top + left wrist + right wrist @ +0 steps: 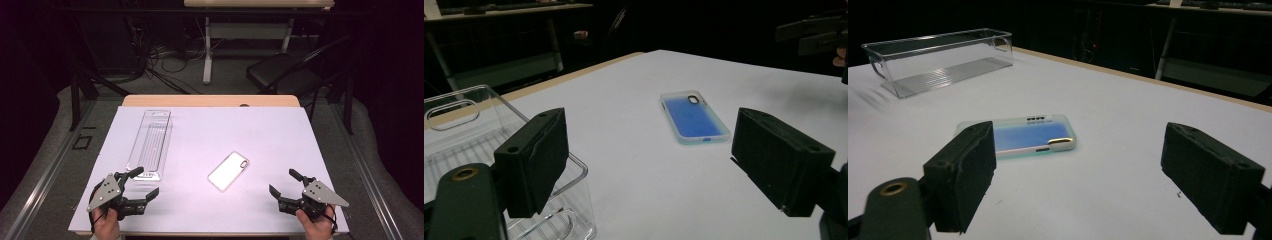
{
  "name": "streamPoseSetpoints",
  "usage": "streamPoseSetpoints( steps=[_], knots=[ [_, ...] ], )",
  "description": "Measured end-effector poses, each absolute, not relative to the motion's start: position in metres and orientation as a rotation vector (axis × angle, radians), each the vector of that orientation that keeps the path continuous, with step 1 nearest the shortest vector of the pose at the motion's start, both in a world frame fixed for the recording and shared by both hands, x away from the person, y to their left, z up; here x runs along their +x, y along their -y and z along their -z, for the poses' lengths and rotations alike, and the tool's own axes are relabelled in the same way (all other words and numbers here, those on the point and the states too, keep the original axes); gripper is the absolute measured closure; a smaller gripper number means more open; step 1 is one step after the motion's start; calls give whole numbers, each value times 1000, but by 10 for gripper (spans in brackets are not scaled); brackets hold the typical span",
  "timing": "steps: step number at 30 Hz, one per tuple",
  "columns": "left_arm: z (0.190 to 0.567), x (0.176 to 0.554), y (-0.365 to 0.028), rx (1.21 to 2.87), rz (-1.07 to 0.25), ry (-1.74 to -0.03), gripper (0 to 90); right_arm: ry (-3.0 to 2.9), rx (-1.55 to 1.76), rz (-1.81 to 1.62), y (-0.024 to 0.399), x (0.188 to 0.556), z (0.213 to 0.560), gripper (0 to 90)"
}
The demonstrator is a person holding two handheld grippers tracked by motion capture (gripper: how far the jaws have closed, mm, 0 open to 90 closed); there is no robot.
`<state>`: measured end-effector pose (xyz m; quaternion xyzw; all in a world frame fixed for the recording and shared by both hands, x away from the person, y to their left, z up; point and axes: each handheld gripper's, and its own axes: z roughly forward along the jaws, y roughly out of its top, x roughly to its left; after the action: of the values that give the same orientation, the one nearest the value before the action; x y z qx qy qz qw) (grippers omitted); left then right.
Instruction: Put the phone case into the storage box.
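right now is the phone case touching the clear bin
Apart. The high view shows bare white table between the phone case and the clear bin; the right gripper view shows the same gap.

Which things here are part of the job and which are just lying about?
In play: phone case, clear plastic bin, left gripper and right gripper, both open and empty.

Lying about: folding chair, floor cables, far table.
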<state>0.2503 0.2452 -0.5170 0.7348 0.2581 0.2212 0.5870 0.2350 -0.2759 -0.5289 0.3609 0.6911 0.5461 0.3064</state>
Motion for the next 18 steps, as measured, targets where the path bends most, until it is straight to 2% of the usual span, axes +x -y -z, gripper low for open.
streamPoseSetpoints(
  steps=[18],
  knots=[
    [518, 249, -247, 1720, -511, -616, 154, -1864, 975, -1300, 254, 244, 521, 145]
  ],
)
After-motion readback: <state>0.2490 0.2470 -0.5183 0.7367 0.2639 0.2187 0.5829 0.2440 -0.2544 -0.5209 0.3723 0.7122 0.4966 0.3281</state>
